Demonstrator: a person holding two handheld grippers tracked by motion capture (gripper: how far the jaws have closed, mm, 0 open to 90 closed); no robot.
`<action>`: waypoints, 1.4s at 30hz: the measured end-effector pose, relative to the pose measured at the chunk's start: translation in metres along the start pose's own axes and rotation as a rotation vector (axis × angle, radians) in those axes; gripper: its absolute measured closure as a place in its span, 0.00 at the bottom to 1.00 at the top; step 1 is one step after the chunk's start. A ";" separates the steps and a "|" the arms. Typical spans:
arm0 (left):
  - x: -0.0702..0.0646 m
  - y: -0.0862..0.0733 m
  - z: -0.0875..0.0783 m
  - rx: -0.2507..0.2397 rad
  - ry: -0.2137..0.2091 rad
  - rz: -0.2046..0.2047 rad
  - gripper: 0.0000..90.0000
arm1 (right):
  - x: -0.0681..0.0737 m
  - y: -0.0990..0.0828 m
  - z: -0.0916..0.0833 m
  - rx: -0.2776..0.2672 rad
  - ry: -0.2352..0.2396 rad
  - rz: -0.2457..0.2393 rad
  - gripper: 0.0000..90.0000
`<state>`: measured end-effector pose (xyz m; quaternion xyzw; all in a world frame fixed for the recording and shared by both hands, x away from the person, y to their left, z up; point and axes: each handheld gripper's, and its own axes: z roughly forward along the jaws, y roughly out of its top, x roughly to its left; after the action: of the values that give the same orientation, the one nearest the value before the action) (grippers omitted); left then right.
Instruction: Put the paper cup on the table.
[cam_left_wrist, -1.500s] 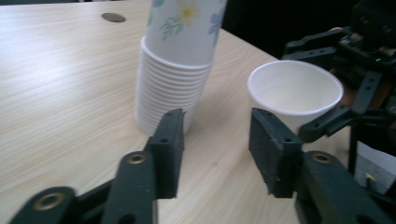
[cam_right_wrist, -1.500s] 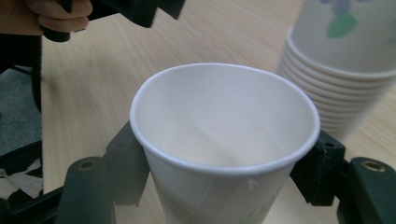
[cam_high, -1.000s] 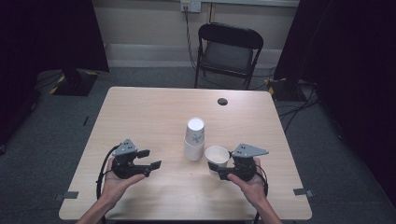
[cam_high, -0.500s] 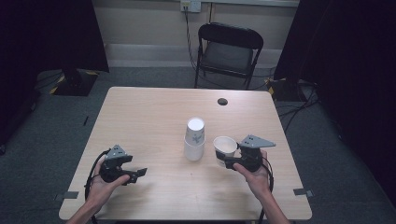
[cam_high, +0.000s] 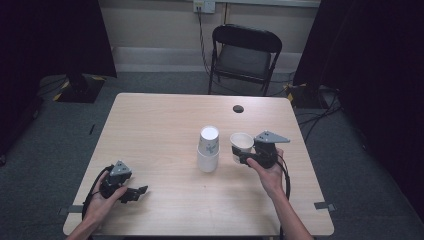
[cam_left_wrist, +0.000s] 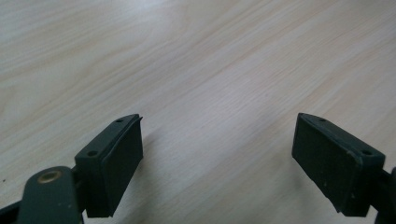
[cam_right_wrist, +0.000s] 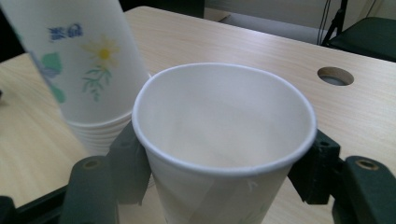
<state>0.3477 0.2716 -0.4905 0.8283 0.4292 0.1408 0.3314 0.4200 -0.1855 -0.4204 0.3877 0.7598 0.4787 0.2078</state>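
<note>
Holding paper cup (cam_right_wrist: 224, 149) upright, mouth up, we keep right gripper (cam_high: 248, 156) clamped on its sides, at 3 o'clock of upside-down cup stack (cam_high: 208, 149), just beside. Left gripper (cam_high: 134, 193) at 7 o'clock near table (cam_high: 150, 120) edge; its jaws, just opened, stand apart, empty.

There is one table (cam_high: 165, 125) and one black chair (cam_high: 245, 52) behind it. One white paper cup (cam_high: 241, 143) is apart from the rest. One stack of upside-down cups (cam_high: 208, 149) stands on the table; how many cups are in it is hard to tell. There are two grippers, the left gripper (cam_high: 135, 192) and the right gripper (cam_high: 239, 157). The table has one round hole (cam_high: 238, 108).
</note>
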 end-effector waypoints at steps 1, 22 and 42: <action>0.000 0.000 0.000 0.000 0.000 0.000 0.17 | -0.001 0.000 0.004 0.007 -0.015 -0.016 0.37; 0.005 -0.007 0.008 -0.076 0.061 0.004 0.06 | -0.040 -0.021 0.050 0.114 -0.146 0.040 0.31; 0.004 -0.005 0.011 -0.064 0.065 0.004 0.02 | -0.033 -0.032 0.036 0.137 -0.161 0.054 0.30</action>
<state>0.3529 0.2727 -0.5018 0.8132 0.4332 0.1819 0.3433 0.4529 -0.1988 -0.4675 0.4587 0.7609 0.3985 0.2280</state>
